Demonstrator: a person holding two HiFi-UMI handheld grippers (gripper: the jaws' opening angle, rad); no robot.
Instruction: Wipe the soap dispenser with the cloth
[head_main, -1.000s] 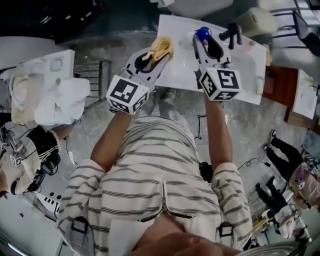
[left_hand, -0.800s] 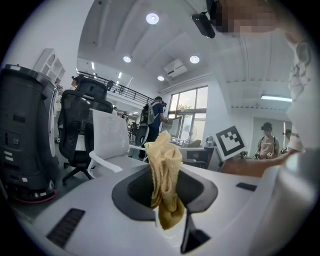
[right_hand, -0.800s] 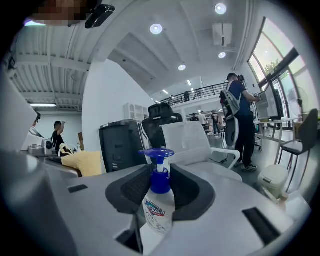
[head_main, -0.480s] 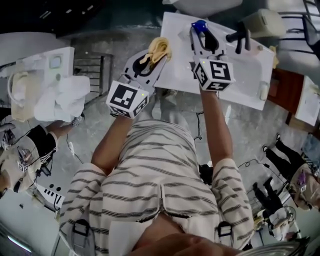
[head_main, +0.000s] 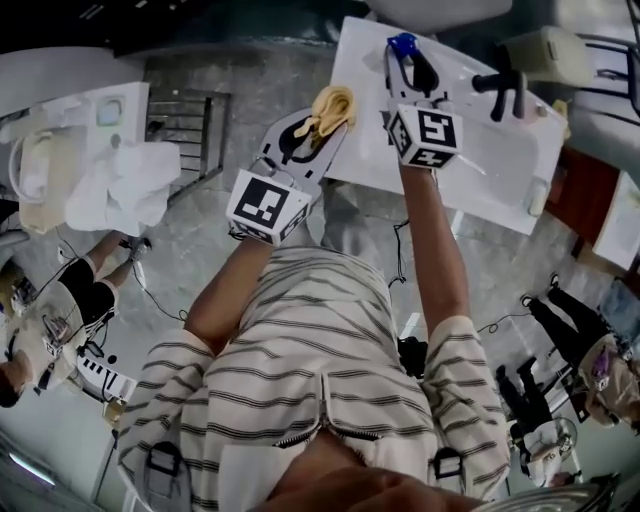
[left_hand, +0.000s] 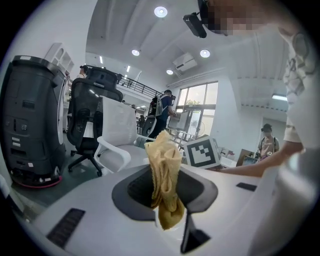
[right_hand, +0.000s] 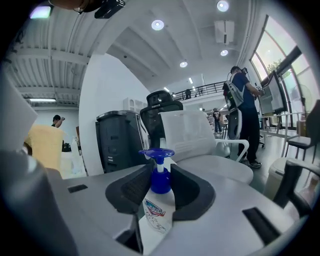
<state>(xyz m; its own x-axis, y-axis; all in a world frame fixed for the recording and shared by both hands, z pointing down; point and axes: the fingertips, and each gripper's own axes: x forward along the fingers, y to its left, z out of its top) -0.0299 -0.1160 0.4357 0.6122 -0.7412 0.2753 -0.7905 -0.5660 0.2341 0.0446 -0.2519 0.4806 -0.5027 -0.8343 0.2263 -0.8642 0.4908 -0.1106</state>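
Head view: both forearms reach forward over the white counter (head_main: 500, 150). The left gripper (head_main: 322, 120) and the right gripper (head_main: 408, 62) sit side by side but apart, so wiping has not begun.

Left gripper view: the jaws are clenched on the bunched yellow cloth (left_hand: 165, 175).

Right gripper view: the jaws grasp the soap dispenser (right_hand: 159, 205) at its neck. Its base is hidden, so it is possibly lifted. Next, press the cloth against the bottle body.
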